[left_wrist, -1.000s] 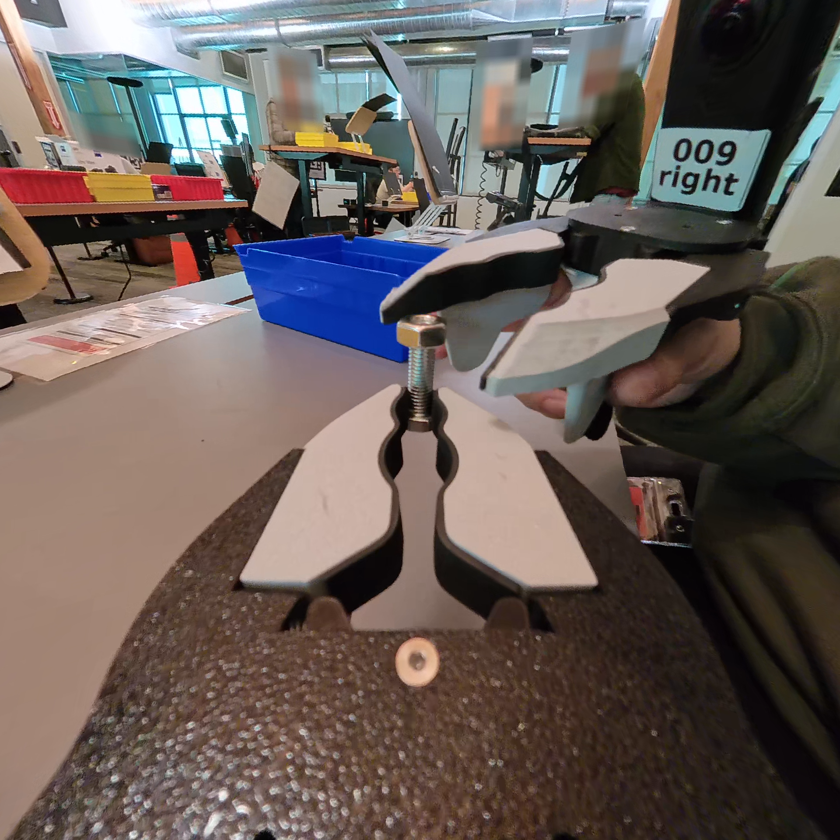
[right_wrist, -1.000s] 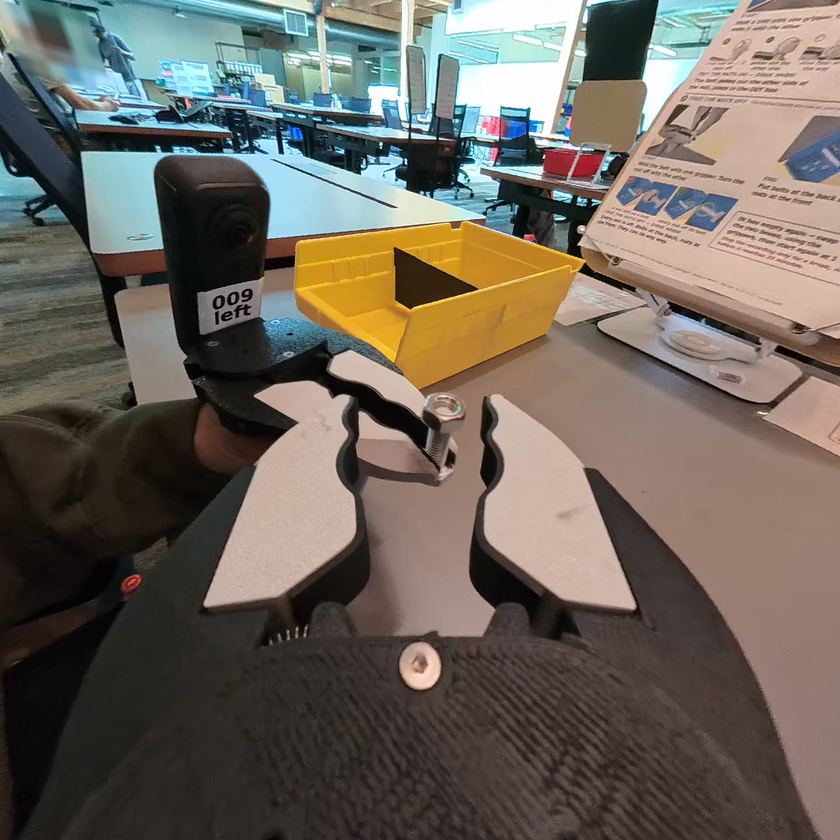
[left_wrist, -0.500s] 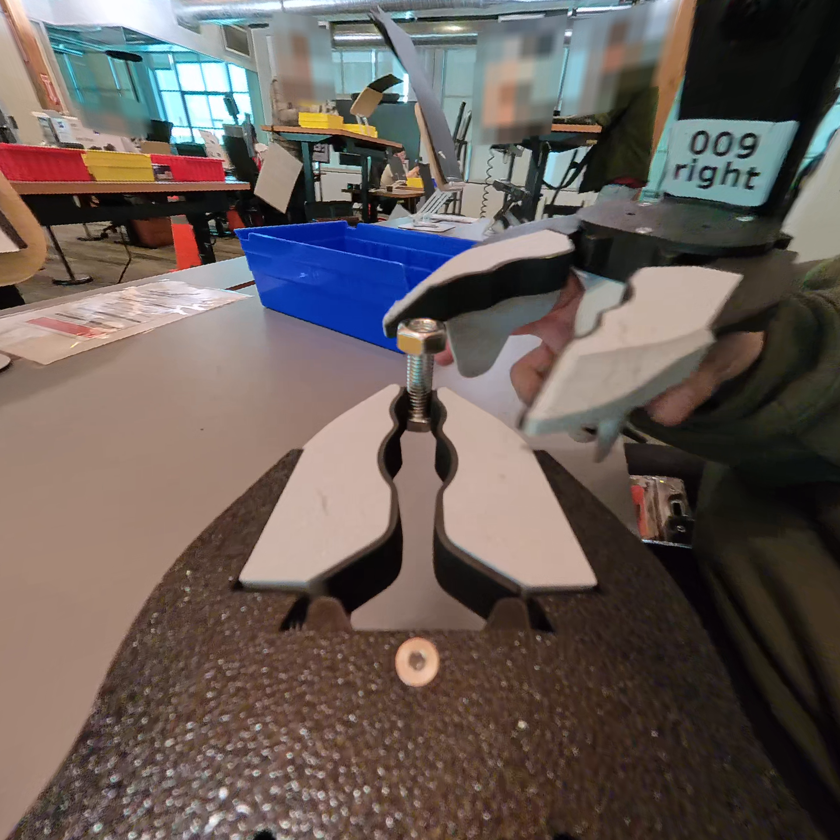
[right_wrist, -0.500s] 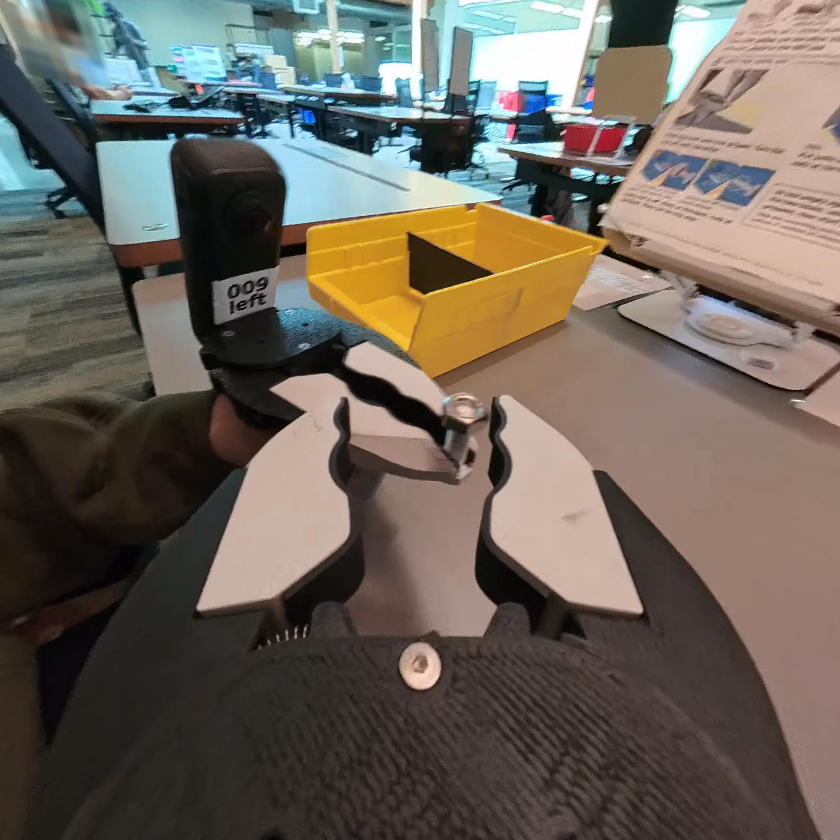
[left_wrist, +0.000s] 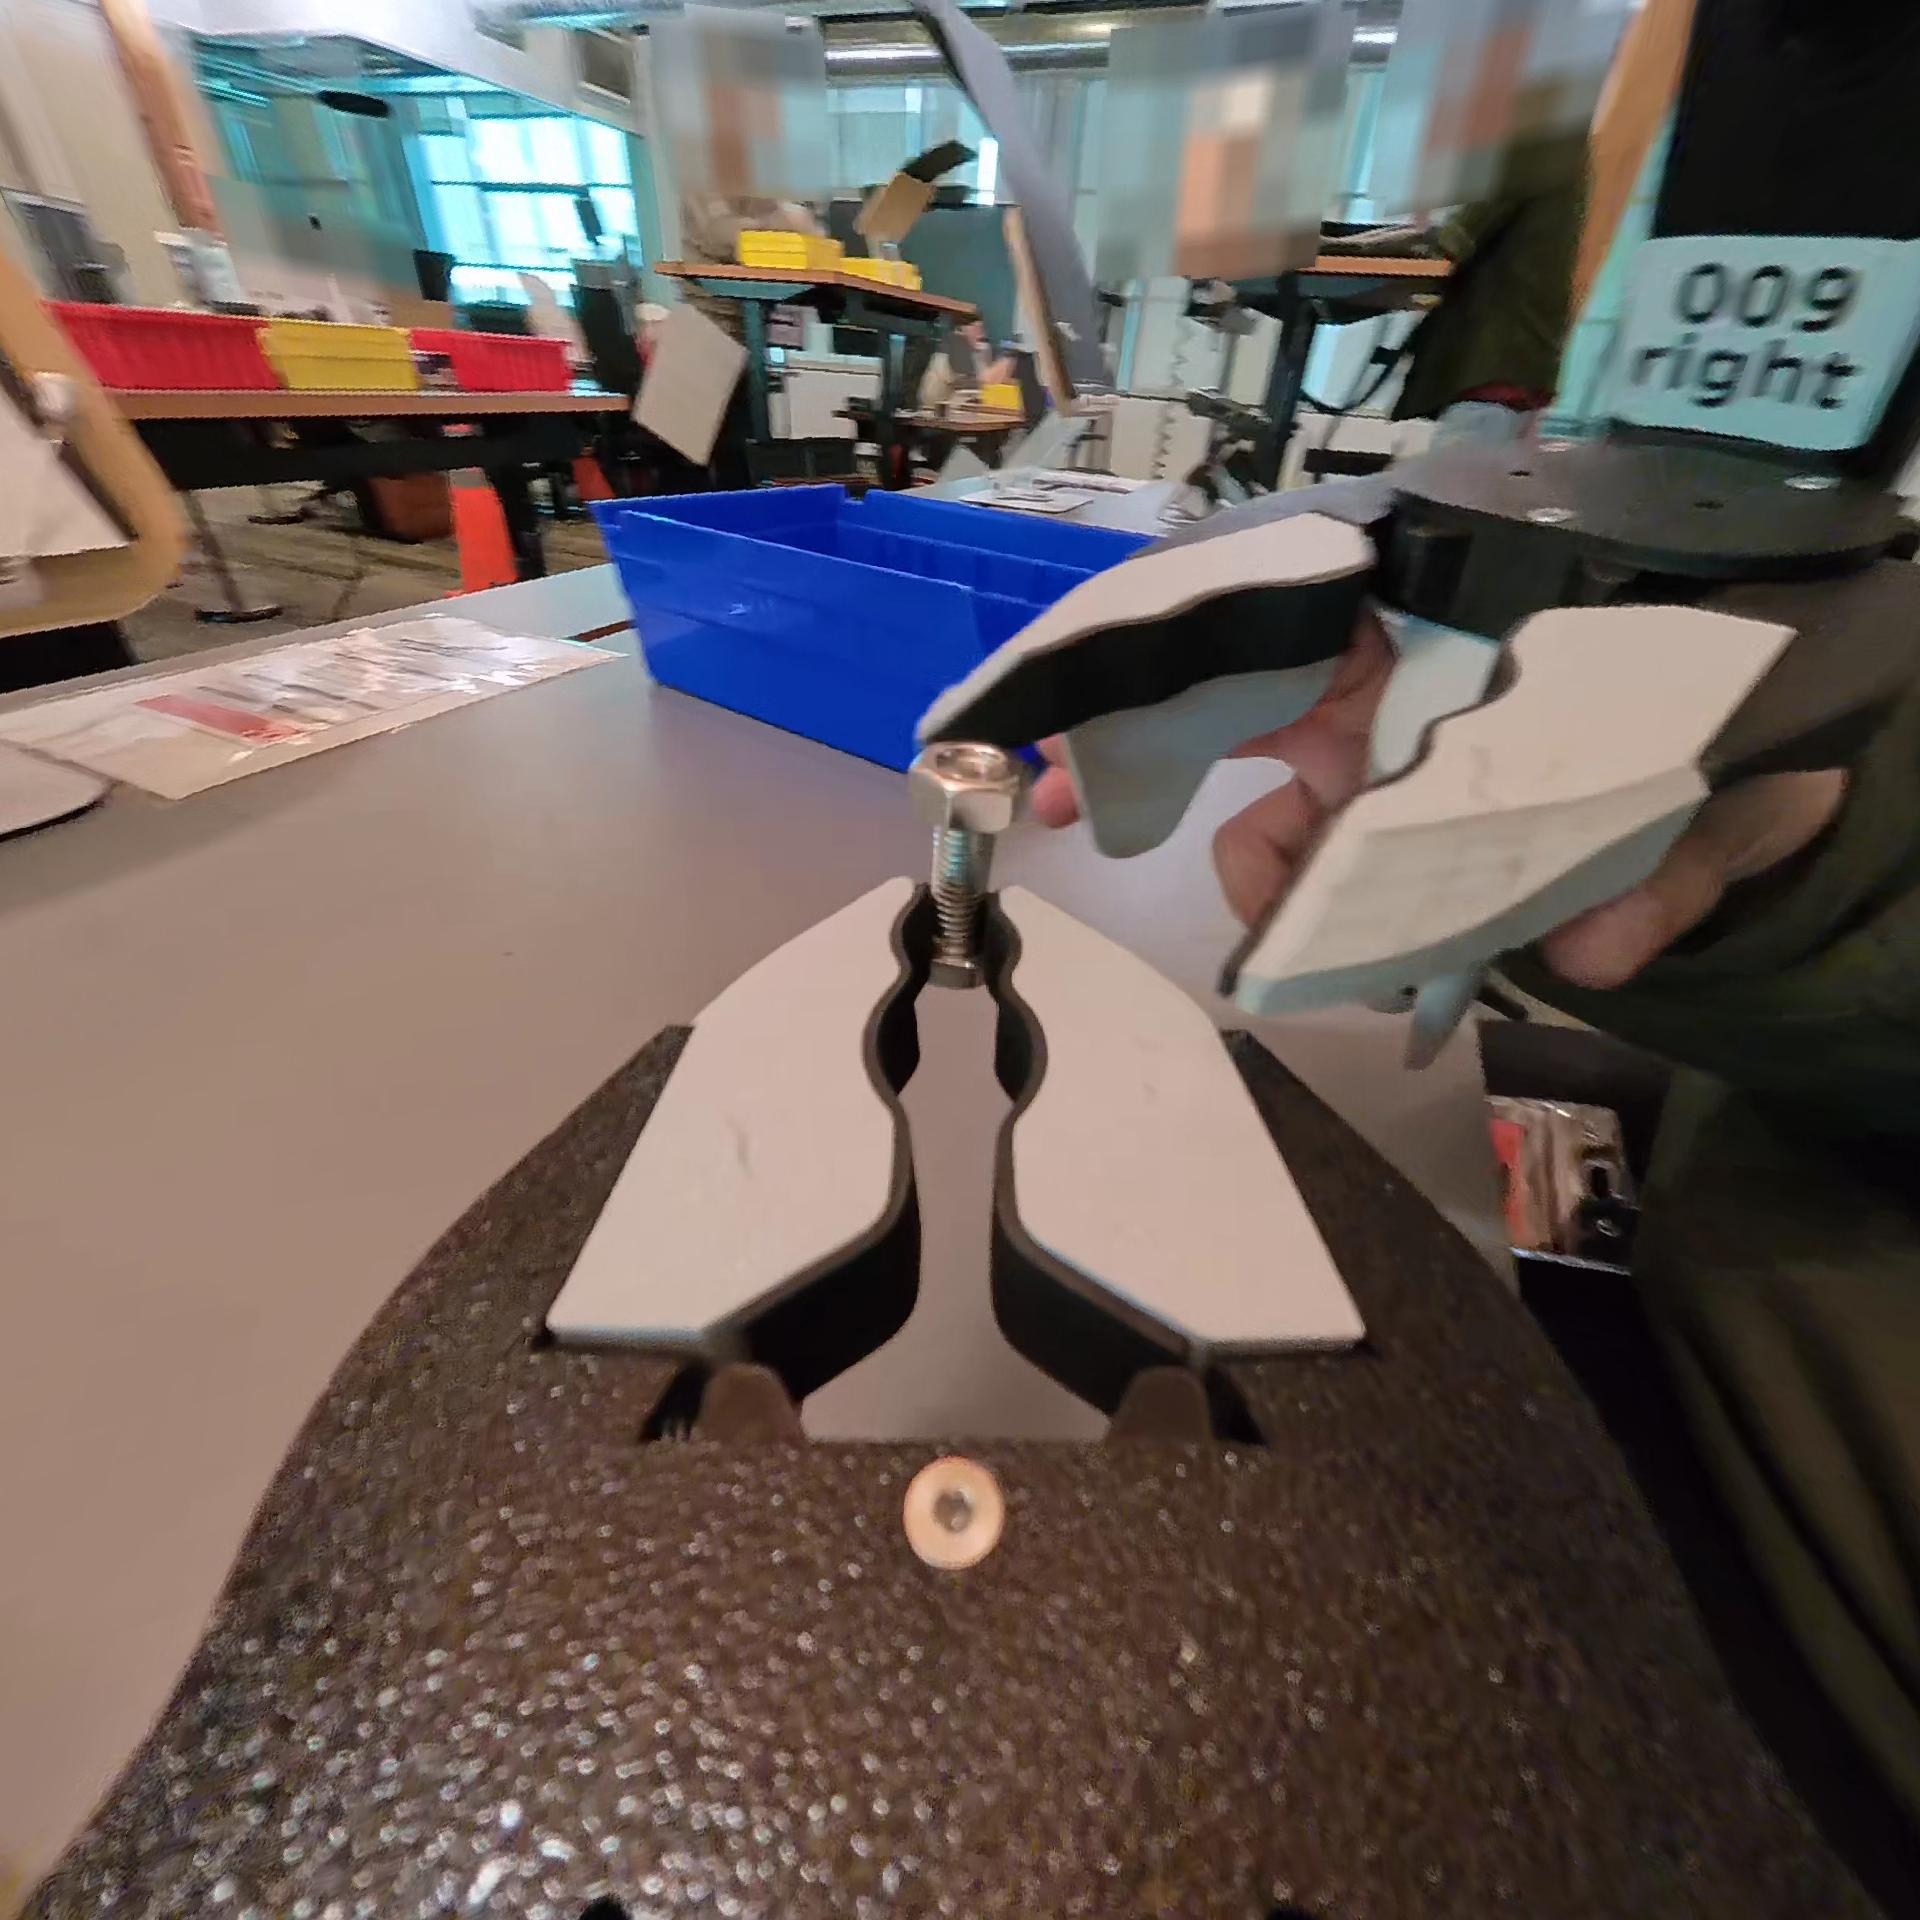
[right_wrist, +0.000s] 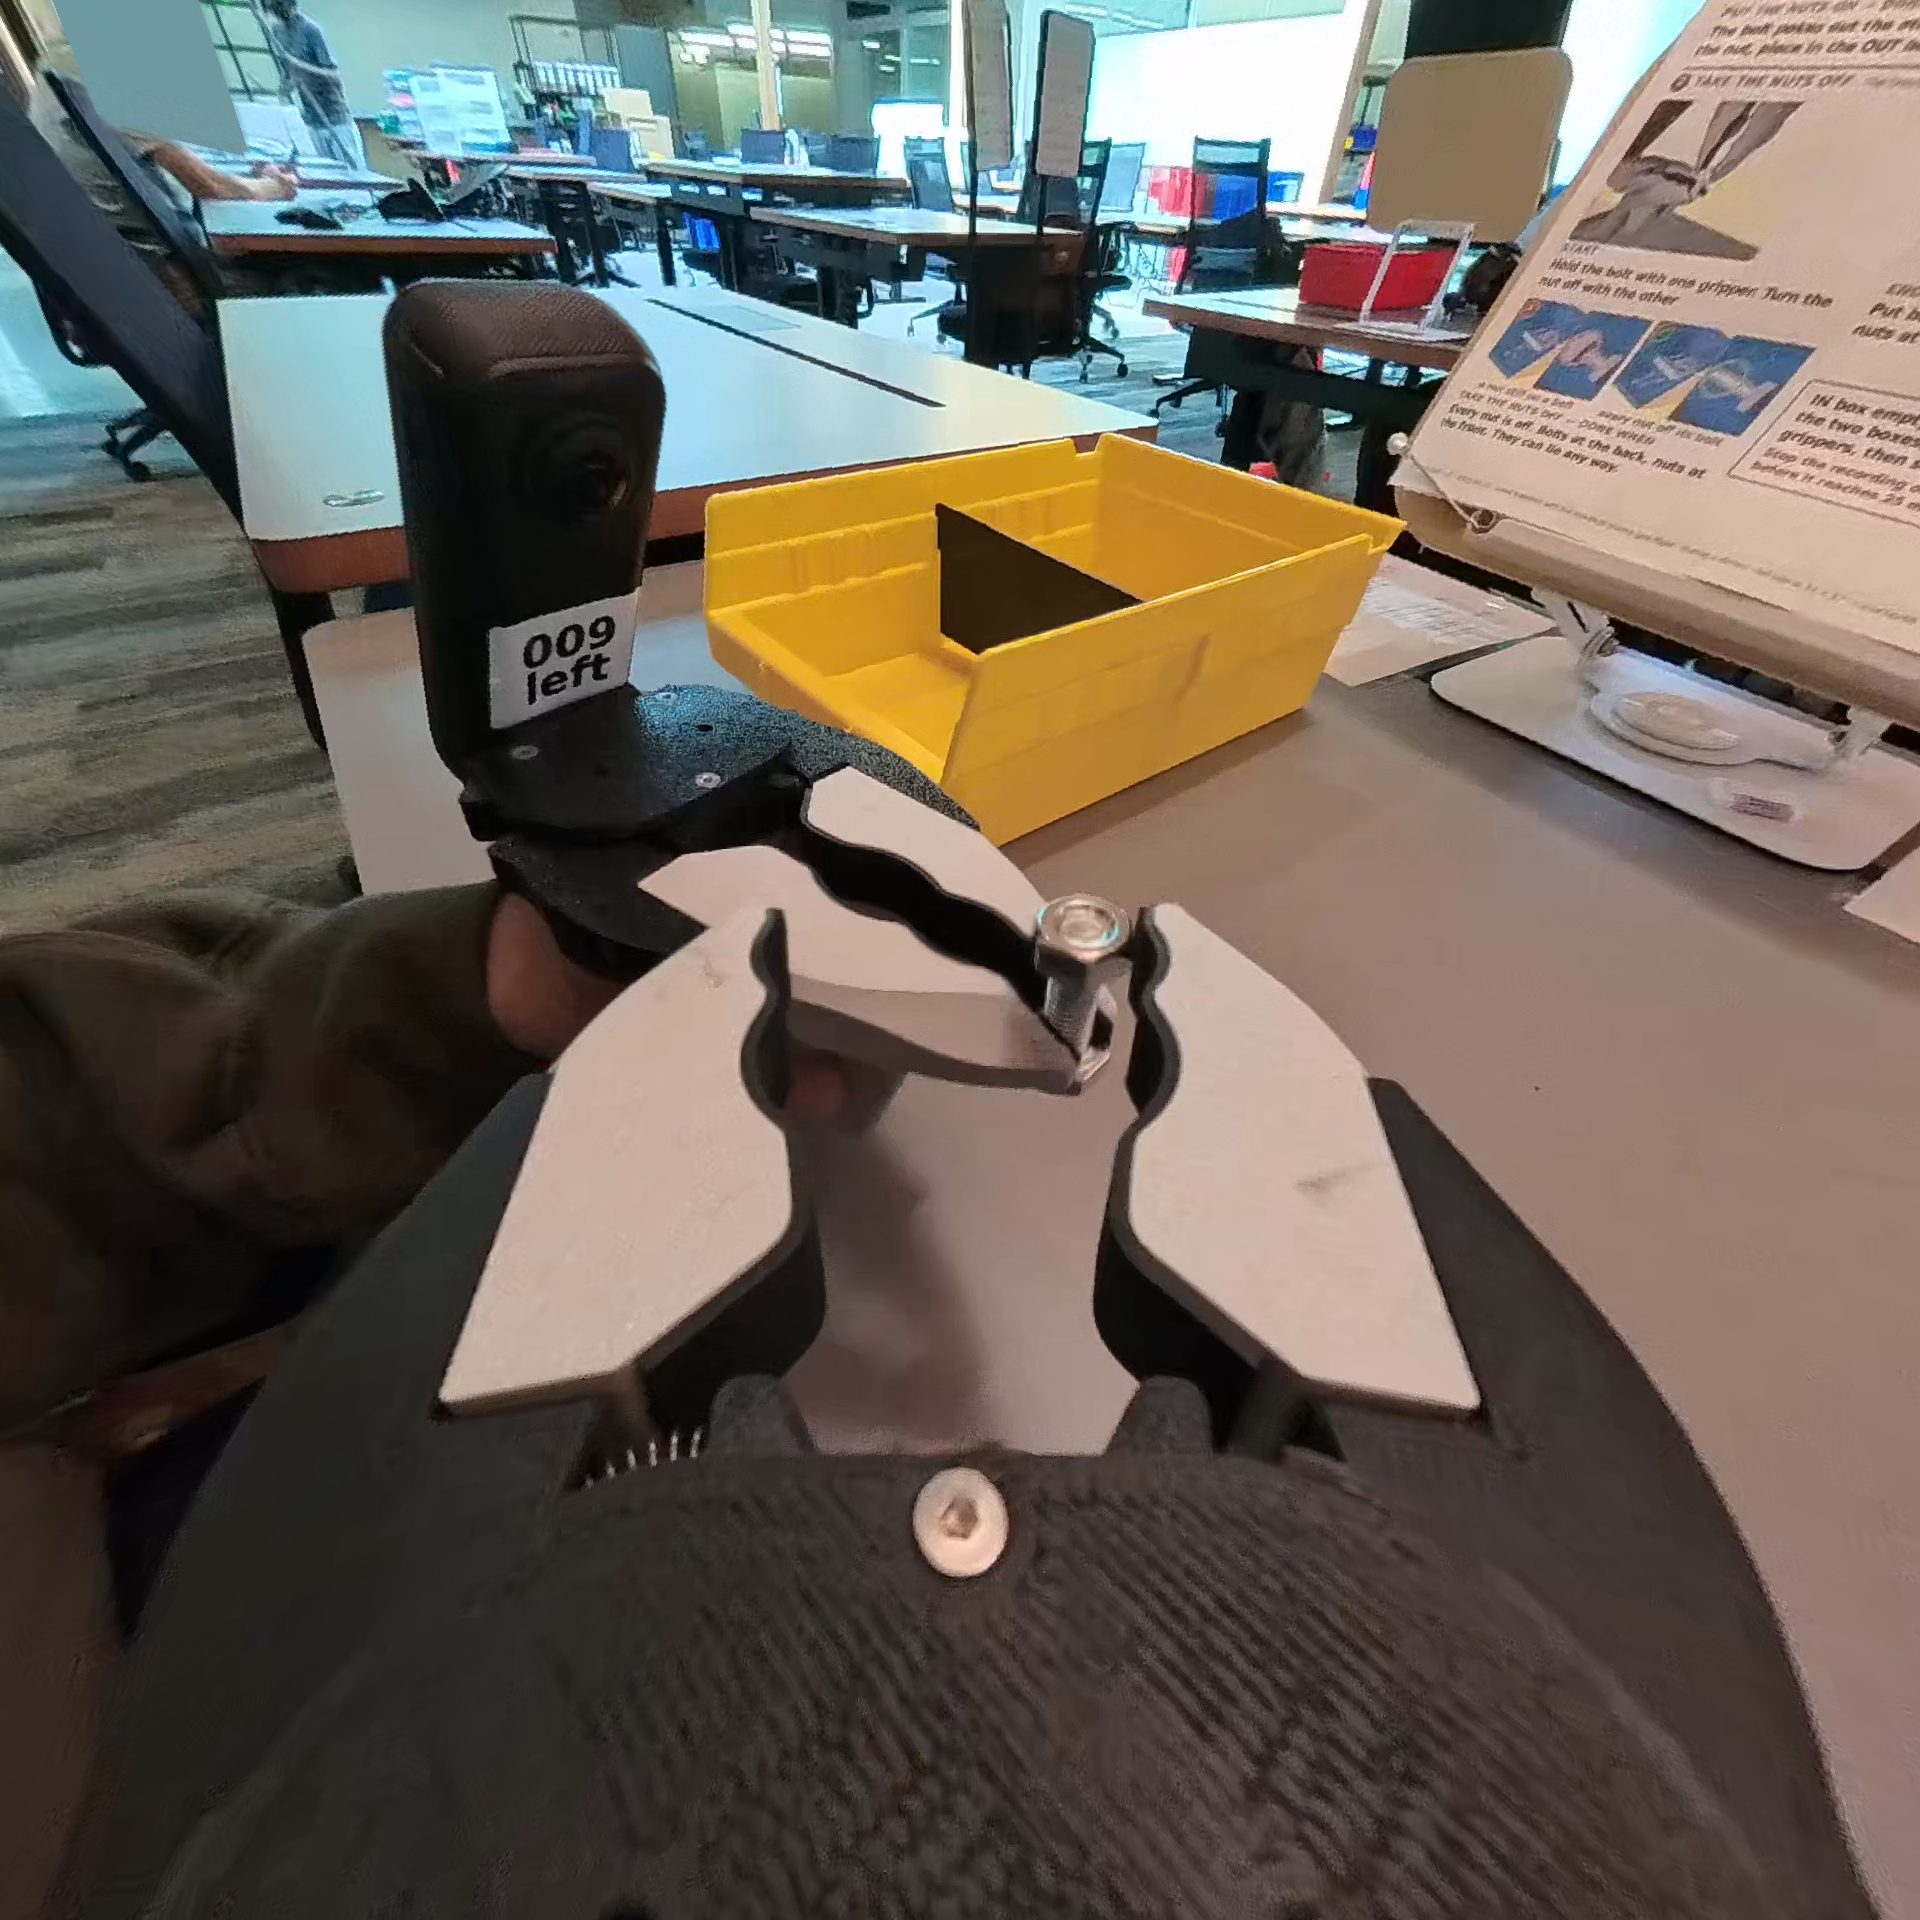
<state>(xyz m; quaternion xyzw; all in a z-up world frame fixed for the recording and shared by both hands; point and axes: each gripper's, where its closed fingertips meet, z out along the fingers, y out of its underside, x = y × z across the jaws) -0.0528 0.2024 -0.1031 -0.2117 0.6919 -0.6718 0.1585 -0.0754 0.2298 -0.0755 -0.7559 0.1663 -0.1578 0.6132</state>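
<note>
A silver bolt (left_wrist: 954, 914) stands upright, clamped by its lower end in my shut left gripper (left_wrist: 956, 904). A hex nut (left_wrist: 964, 792) sits at the bolt's top. My right gripper (left_wrist: 1081, 857) comes in from the right with its jaws wide apart around the nut. In the right wrist view the nut (right_wrist: 1081, 930) lies between the fingers of my right gripper (right_wrist: 961, 920), right against the right-hand one (right_wrist: 1247, 1122), with a wide gap to the left-hand one. The left gripper (right_wrist: 1081, 1055) reaches in from the left holding the bolt (right_wrist: 1068, 1003).
A blue bin (left_wrist: 831, 613) stands on the grey table (left_wrist: 364, 987) behind the bolt. A yellow bin (right_wrist: 1143, 707) with a black divider stands beyond the left gripper. An instruction sheet on a white stand (right_wrist: 1714, 364) is at the right. A sleeved paper (left_wrist: 312, 686) lies far left. Left and right tips are no more than a few centimetres apart.
My right gripper has moved in around the nut, which now sits against its right-hand finger. The left gripper keeps the bolt upright in the same grip.
</note>
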